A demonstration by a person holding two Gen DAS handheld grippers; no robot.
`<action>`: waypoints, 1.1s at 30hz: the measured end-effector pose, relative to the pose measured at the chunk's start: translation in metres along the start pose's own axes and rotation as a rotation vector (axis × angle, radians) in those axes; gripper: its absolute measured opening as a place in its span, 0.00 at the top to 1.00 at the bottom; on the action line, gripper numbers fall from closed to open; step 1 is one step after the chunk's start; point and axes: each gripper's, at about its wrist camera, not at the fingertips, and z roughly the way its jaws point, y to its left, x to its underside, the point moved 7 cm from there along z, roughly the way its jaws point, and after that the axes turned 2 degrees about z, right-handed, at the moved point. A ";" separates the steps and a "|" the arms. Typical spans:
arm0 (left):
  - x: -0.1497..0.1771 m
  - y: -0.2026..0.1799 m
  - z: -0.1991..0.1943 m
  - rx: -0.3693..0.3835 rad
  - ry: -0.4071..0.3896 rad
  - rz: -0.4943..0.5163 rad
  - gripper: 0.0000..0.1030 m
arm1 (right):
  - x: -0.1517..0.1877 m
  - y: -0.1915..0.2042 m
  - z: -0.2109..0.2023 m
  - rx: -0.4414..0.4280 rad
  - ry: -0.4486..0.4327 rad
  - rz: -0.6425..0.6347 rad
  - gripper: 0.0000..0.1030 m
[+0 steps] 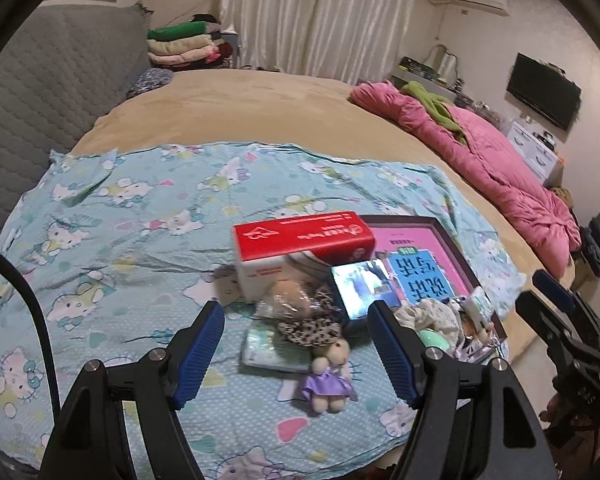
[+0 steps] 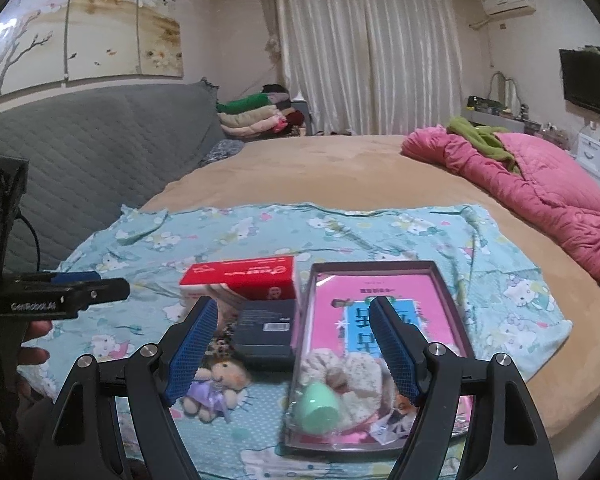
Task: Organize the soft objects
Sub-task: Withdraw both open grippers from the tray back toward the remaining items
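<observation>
Two hand-held tongs hover above a bed covered by a pale blue cartoon-cat sheet (image 1: 100, 216). Both stand wide open and hold nothing.

From the left tongs (image 1: 296, 316), the small plush doll in a purple dress (image 1: 330, 380) lies on the sheet directly ahead and slightly toward the right blade. Its head points away from the tongs and its feet toward them, so its long axis runs roughly along the reach of the tongs, not across the gap. Just beyond its head sits a leopard-print fabric piece (image 1: 312, 328) and a bagged beige soft item (image 1: 288, 298), with a flat pale packet (image 1: 268, 350) under them. Farther still is a red and white box (image 1: 300, 240) and a dark small box (image 1: 364, 284).

From the right tongs (image 2: 294, 312), the same doll (image 2: 212, 388) lies low and just inside the left blade, tilted, well off centre. Straight ahead and nearer its right blade is a dark-rimmed tray (image 2: 452, 292) lined with a pink book, holding a cream scrunchie-like fabric (image 2: 352, 372) and a mint green egg-shaped sponge (image 2: 320, 404).

Judging from this, the left tongs are better placed for the doll, though a wrist turn may be needed to close across its body. The right tongs are nearer the tray.
</observation>
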 end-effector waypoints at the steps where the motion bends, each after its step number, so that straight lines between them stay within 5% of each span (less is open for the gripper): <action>1: 0.000 0.004 0.000 -0.005 -0.001 -0.007 0.29 | 0.000 0.004 0.001 -0.004 0.003 -0.002 0.23; 17: 0.011 0.049 0.011 -0.032 0.018 -0.086 0.29 | 0.015 0.033 0.020 -0.059 0.068 0.011 0.23; 33: 0.030 0.059 0.055 0.013 0.069 -0.129 0.29 | 0.082 0.068 0.080 -0.127 0.276 0.030 0.23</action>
